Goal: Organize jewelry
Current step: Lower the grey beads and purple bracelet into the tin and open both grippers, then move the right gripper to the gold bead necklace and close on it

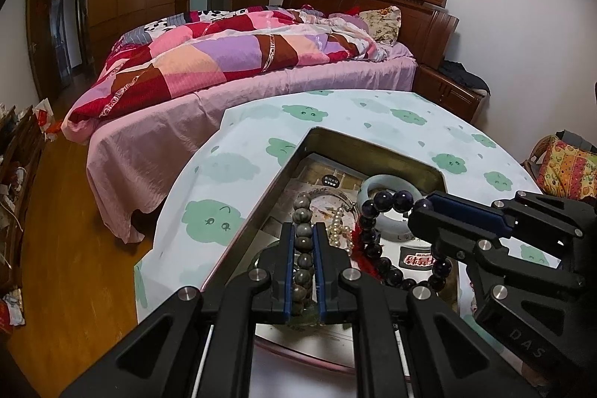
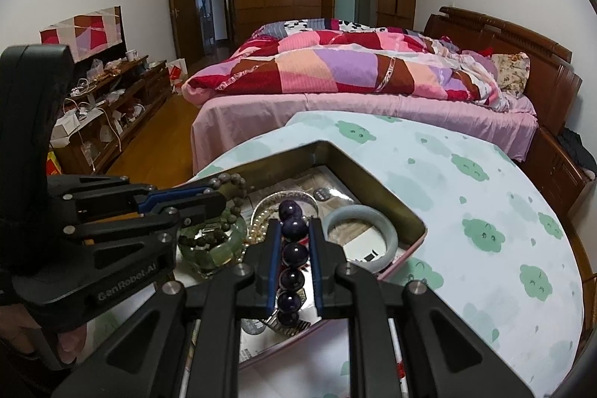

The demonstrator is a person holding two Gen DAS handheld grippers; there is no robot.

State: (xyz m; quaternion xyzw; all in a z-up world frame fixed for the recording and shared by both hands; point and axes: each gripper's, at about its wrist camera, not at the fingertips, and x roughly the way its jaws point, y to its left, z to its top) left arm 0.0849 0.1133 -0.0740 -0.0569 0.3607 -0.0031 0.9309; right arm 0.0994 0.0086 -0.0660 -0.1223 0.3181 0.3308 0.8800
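A metal tin sits on the round table and holds jewelry. My left gripper is shut on a grey-brown bead bracelet, seen from the side in the right wrist view. My right gripper is shut on a dark purple bead bracelet, which hangs as a loop in the left wrist view. Both are over the tin. A pale jade bangle, a pearl strand and a green glass bangle lie inside.
The table carries a pale cloth with green cloud prints. A bed with a patchwork quilt stands just behind it. A cluttered low cabinet is at the left, wooden wardrobes at the back.
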